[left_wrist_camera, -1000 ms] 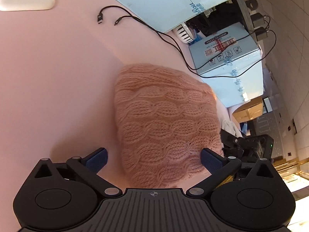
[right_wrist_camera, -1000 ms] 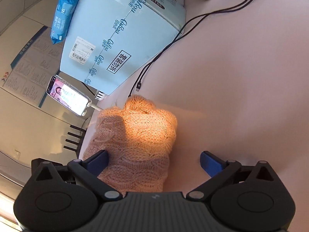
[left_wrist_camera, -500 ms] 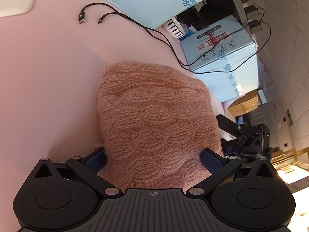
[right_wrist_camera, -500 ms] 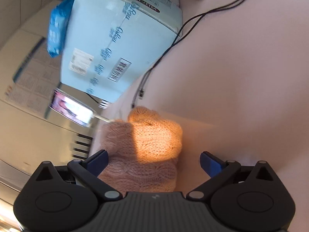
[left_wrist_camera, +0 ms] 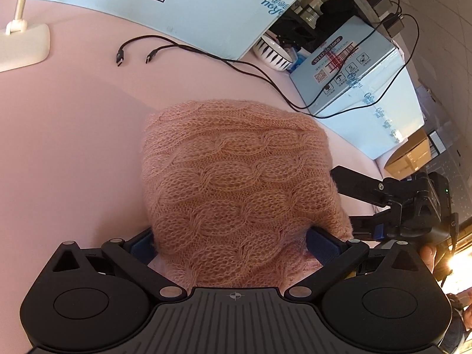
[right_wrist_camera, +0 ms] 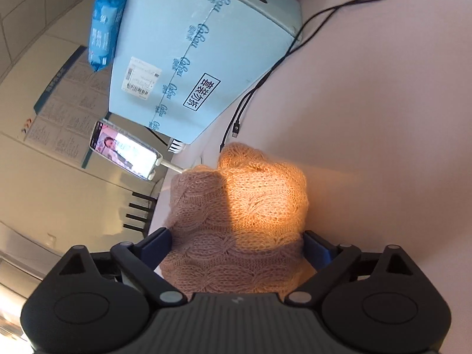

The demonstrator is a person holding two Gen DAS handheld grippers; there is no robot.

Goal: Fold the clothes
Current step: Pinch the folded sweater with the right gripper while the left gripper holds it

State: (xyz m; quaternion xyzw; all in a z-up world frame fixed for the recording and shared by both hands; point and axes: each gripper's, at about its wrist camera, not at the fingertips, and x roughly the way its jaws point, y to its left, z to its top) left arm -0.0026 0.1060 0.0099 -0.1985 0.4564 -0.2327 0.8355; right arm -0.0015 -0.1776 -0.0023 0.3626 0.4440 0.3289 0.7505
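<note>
A folded pink cable-knit sweater [left_wrist_camera: 236,171] lies bunched on the pink table. My left gripper [left_wrist_camera: 231,242] is open, and the sweater's near end fills the gap between its blue pads. In the right wrist view the same sweater [right_wrist_camera: 242,212] sits half in sunlight, its near end between the pads of my open right gripper [right_wrist_camera: 237,247]. In the left wrist view the right gripper [left_wrist_camera: 345,199] straddles the sweater's right edge. What lies under the sweater is hidden.
A large light-blue carton [left_wrist_camera: 183,3] and a smaller one [left_wrist_camera: 360,73] stand at the back with a striped bowl [left_wrist_camera: 273,51] between them. Two black cables [left_wrist_camera: 206,56] trail over the table [left_wrist_camera: 65,135]. A white stand base [left_wrist_camera: 20,44] sits far left; a phone [right_wrist_camera: 124,150] hangs on it.
Both grippers have moved forward onto the sweater, which now sits between each pair of fingers. The finger spacing looks about the same as before.
</note>
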